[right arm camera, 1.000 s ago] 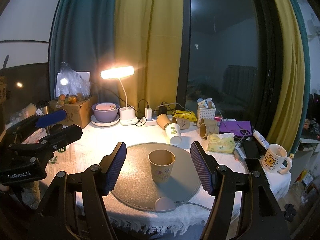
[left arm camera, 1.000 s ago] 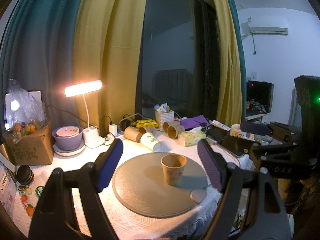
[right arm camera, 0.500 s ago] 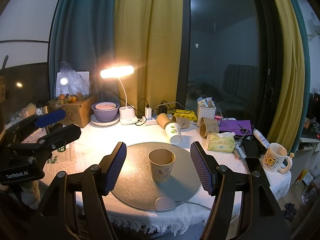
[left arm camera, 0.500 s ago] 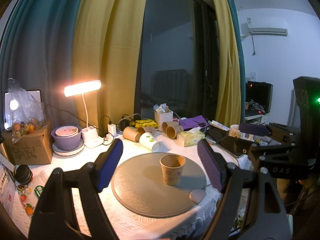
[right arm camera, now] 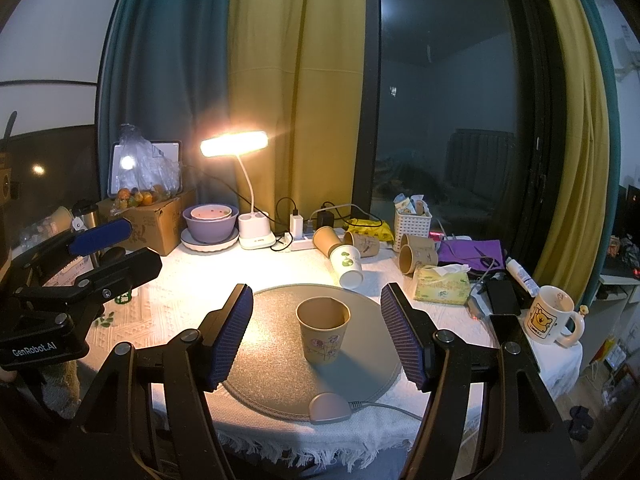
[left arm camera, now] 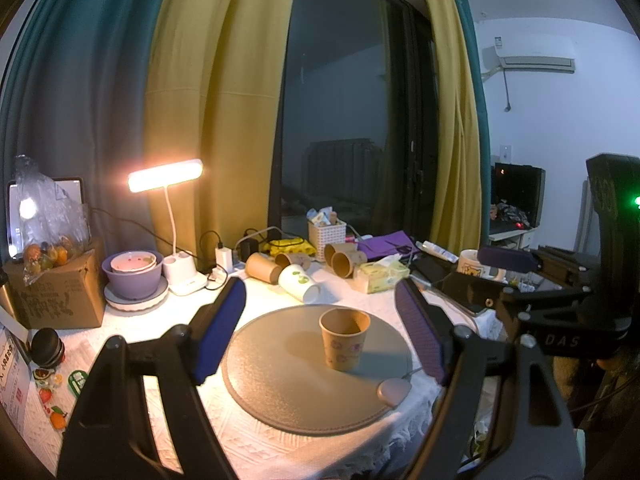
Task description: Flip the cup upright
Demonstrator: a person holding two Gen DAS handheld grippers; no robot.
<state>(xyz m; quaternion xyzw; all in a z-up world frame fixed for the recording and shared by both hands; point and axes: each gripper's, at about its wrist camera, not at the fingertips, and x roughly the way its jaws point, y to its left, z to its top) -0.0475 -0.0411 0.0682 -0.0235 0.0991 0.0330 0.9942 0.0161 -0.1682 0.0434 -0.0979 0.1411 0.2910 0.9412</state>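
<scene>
A brown paper cup (left arm camera: 344, 338) (right arm camera: 322, 334) with a flower print stands upright, mouth up, on the round grey mat (left arm camera: 280, 380) (right arm camera: 272, 360). My left gripper (left arm camera: 320, 328) is open and empty, held back from the cup, which shows between its blue pads. My right gripper (right arm camera: 316, 332) is also open and empty, framing the cup from a distance. The right gripper also shows at the right of the left wrist view (left arm camera: 516, 276), and the left gripper at the left of the right wrist view (right arm camera: 96, 252).
Behind the mat lie several paper cups on their sides, one white (right arm camera: 347, 266). A lit desk lamp (right arm camera: 236, 146), purple bowl (right arm camera: 210, 222), cardboard box (right arm camera: 156, 218), white basket (right arm camera: 412, 224), tissue pack (right arm camera: 440, 288) and bear mug (right arm camera: 548, 316) crowd the table. A mat controller (right arm camera: 330, 408) sits at the front edge.
Both grippers have drifted only slightly. The cup stands unmoved on the mat.
</scene>
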